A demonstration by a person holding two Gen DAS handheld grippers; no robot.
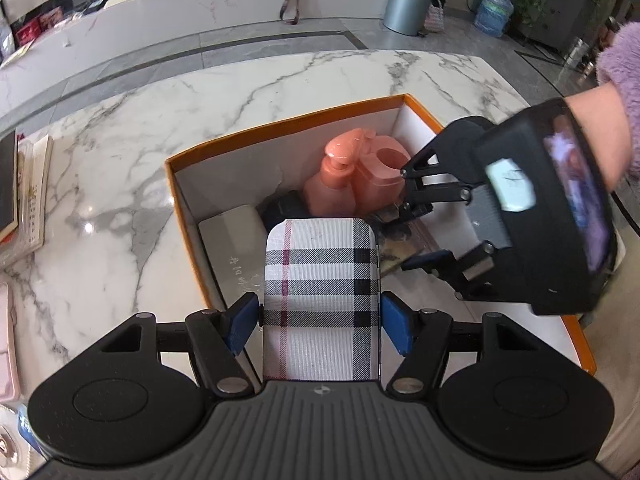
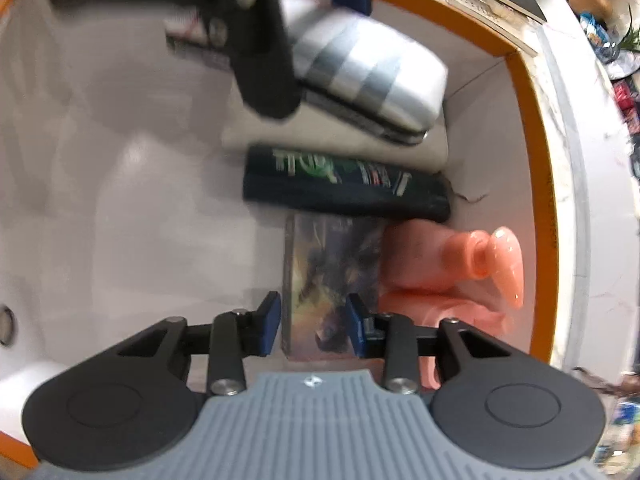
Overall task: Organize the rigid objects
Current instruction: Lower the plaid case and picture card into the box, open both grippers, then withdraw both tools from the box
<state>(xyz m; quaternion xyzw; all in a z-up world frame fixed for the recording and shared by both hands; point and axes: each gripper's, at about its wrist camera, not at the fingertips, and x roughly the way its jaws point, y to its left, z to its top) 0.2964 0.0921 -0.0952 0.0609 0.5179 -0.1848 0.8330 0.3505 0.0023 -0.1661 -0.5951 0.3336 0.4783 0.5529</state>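
I have the plaid case pinched by its long edges in my left gripper, blue pads against both sides, held over the near end of the orange-rimmed box. My right gripper is down inside that box with its jaws narrowed around a flat dark card pack; the pads sit at its two edges, though blur keeps me from judging how firmly they press. Just beside the pack lie two pink bottles, one with a pump top. Beyond it a dark bottle with green lettering lies on its side, and a white flat box rests along the box wall. The box sits on a marble counter.
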